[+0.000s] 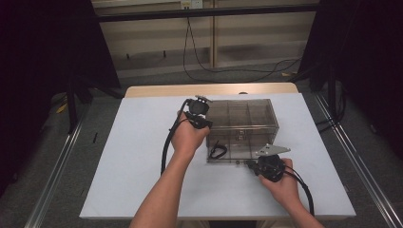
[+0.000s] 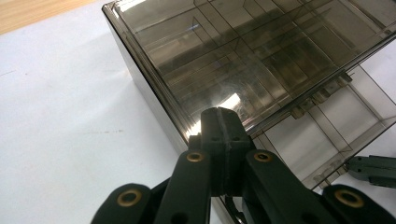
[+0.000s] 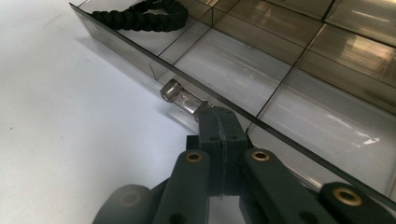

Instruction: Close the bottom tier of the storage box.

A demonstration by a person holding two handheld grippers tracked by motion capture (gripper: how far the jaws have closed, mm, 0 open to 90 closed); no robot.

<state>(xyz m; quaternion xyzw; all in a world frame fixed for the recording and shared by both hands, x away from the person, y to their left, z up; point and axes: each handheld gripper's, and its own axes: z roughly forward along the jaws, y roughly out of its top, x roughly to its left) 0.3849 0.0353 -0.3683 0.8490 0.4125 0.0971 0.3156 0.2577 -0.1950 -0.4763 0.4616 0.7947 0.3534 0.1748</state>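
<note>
I see a smoky clear plastic box point(image 1: 242, 124) in the middle of the high view, sitting on a smooth white table point(image 1: 133, 156). The box is shaped like a brick, with hard, shiny walls, and thin walls inside cut it into small square rooms. Its bottom drawer point(image 1: 228, 151) is pulled out toward the lower edge of the frame. A black braided cord point(image 1: 218, 151) lies curled in the drawer's left room; in the right gripper view it looks bumpy, like rope, at the top of the frame.

My left gripper point(image 1: 202, 122) rests at the box's left top edge, just left of center in the high view. In the left gripper view its black jaws are pressed together, with the tips against the box's shiny lid.

My right gripper point(image 1: 250, 164) is at the drawer's front, lower right of center. Its jaws are pressed together too, pinching the small clear round knob point(image 3: 180, 97) on the drawer front.

I can't read any words or labels anywhere.
</note>
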